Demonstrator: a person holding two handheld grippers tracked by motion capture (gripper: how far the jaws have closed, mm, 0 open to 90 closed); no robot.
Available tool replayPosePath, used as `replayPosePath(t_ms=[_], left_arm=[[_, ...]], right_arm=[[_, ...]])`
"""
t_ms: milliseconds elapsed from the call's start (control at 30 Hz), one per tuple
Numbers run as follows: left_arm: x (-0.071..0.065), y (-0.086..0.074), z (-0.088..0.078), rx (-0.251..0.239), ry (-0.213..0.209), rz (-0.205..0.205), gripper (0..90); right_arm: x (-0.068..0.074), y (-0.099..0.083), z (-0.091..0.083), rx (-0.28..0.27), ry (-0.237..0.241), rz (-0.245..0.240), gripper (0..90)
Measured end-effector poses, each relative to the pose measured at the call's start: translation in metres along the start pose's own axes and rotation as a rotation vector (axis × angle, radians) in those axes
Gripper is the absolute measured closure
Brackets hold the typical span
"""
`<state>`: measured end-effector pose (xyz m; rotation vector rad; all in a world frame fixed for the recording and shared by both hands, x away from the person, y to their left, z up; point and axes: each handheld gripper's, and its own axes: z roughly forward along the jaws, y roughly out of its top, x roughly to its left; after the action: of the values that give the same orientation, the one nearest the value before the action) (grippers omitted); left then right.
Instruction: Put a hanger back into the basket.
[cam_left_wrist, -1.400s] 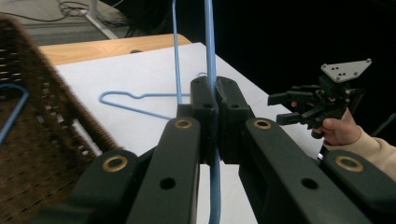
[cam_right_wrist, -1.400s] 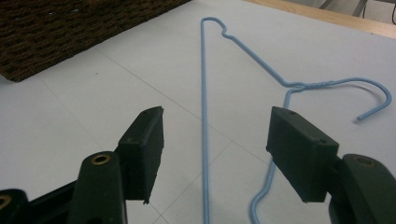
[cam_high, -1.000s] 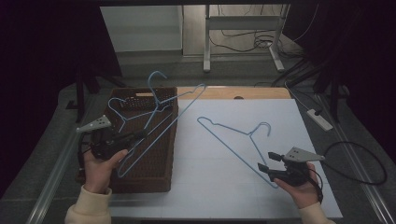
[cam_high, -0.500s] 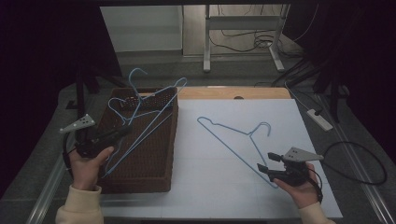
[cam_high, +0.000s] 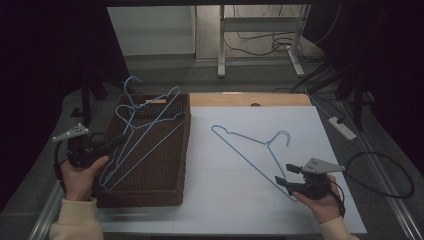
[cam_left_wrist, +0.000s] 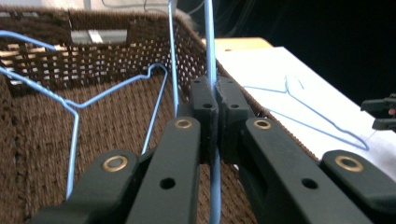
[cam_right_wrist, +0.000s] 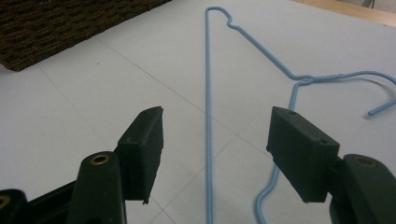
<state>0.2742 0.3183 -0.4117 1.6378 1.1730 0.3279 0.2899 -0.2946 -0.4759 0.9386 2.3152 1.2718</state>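
- High view: a white sheet-covered table (cam_high: 240, 200) carries a brown woven rectangular basket (cam_high: 170, 165) on its left part
- Inside the basket, two thin blue wire hangers overlap; one wire hanger (cam_high: 145, 132) is tilted up, its hook (cam_high: 131, 85) past the far rim
- Another blue wire hanger (cam_high: 250, 150) lies flat on the sheet, right of the basket
- Left gripper (cam_left_wrist: 211, 100) has its jaws pressed together on the tilted hanger's wire
- Right gripper (cam_right_wrist: 215, 149) stands wide open, astride the flat hanger's long straight wire, holding nothing
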Motion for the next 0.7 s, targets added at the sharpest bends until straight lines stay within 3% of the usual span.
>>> replayPosePath(t_ms=[567,700], left_arm=[[0.009,-0.007,0.010,0.080,-0.033,0.012,87.4],[0.012,-0.008,0.018,0.131,-0.029,0.018,87.4]], right_arm=[[0.000,-0.001,0.001,0.008,-0.001,-0.001,37.1],[0.003,0.002,0.001,-0.010,0.018,0.002,37.0]])
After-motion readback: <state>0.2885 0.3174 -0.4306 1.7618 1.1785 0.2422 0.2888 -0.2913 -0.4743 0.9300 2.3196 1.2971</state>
